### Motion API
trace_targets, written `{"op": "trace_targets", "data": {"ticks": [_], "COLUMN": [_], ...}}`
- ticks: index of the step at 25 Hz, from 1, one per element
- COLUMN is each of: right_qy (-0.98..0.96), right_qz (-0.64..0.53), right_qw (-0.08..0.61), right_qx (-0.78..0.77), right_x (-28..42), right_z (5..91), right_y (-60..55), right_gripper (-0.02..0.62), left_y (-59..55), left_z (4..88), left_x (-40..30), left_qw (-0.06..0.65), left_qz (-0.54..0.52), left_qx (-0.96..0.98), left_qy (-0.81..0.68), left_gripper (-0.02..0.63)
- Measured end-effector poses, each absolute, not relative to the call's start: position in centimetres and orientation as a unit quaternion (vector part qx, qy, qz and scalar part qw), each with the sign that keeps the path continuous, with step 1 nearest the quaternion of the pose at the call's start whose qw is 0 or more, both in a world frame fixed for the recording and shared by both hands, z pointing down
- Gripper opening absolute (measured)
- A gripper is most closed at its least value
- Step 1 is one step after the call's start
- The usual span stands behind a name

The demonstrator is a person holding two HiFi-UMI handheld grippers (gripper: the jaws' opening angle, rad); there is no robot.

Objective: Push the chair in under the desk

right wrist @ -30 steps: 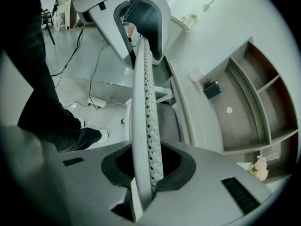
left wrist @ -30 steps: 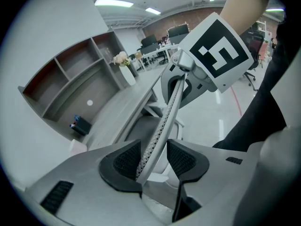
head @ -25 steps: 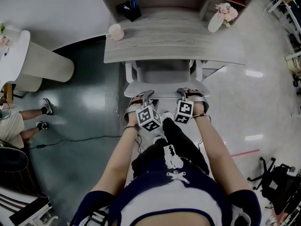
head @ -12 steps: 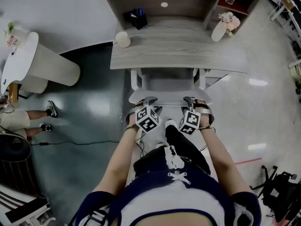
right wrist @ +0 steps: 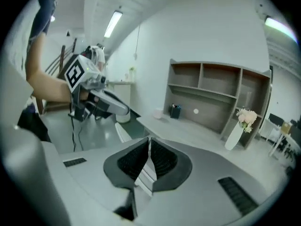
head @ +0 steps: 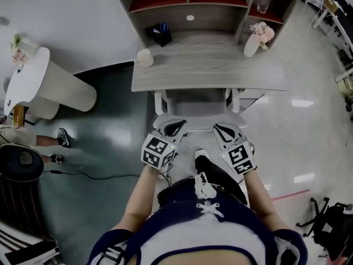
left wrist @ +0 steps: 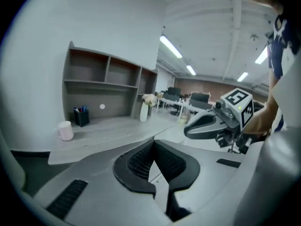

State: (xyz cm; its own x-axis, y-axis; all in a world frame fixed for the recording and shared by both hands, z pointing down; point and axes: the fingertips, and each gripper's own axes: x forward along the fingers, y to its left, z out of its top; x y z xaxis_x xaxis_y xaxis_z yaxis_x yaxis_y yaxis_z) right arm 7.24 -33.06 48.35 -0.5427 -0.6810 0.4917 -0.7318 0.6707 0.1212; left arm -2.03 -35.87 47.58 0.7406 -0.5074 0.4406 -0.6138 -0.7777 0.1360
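The white chair (head: 198,118) stands tucked in under the grey wooden desk (head: 209,73), only its back rail and part of the seat showing. Both grippers hover just on my side of that rail, clear of it. My left gripper (head: 175,126) is shut with nothing in it; in the left gripper view its pads (left wrist: 141,161) meet at the tips. My right gripper (head: 223,130) is closing, its pads (right wrist: 162,159) almost together with nothing held between them. Each gripper shows in the other's view: the right gripper (left wrist: 211,121) and the left gripper (right wrist: 101,100).
On the desk stand a pale mug (head: 145,58), a dark pen holder (head: 160,35) and a white vase of flowers (head: 252,42), under a shelf unit. A round white table (head: 33,76) and a seated person's legs (head: 38,139) are at left; a cable (head: 94,174) crosses the floor.
Both grippers have let go of the chair's back rail, drawn back toward my body and closed. The chair stays under the desk.
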Motion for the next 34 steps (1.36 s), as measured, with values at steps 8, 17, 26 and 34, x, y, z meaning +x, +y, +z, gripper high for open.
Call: {"op": "trace_targets", "data": {"ticks": [8,17,26,34], "right_qy": [-0.888,-0.89,-0.883,-0.882], "right_qz": [0.144,0.156,0.16,0.154], "right_qw": [0.073,0.043,0.05,0.06], "right_qx": [0.43,0.427,0.439,0.442], "right_x": [5.0,2.9,2.0,0.2], "right_z": [41.7,40.7,40.4,40.6], "right_y": [-31.9,-29.2,-26.4,-23.6], "right_gripper": [0.015,0.011,0.009,0.009], "left_y": [-32.8,-29.3,-26.4,-23.6], "left_z": [42.1,40.8,40.7,40.9], "left_x": [-0.4,1.5,1.0,-0.8], "left_qw": [0.138,0.122,0.132,0.144], "left_qz": [0.101,0.082,0.078,0.063], "left_qx": [0.936,0.945,0.94,0.939], "left_qy": [-0.308,-0.291,-0.304,-0.305], "left_gripper": [0.009,0.009,0.008,0.006]}}
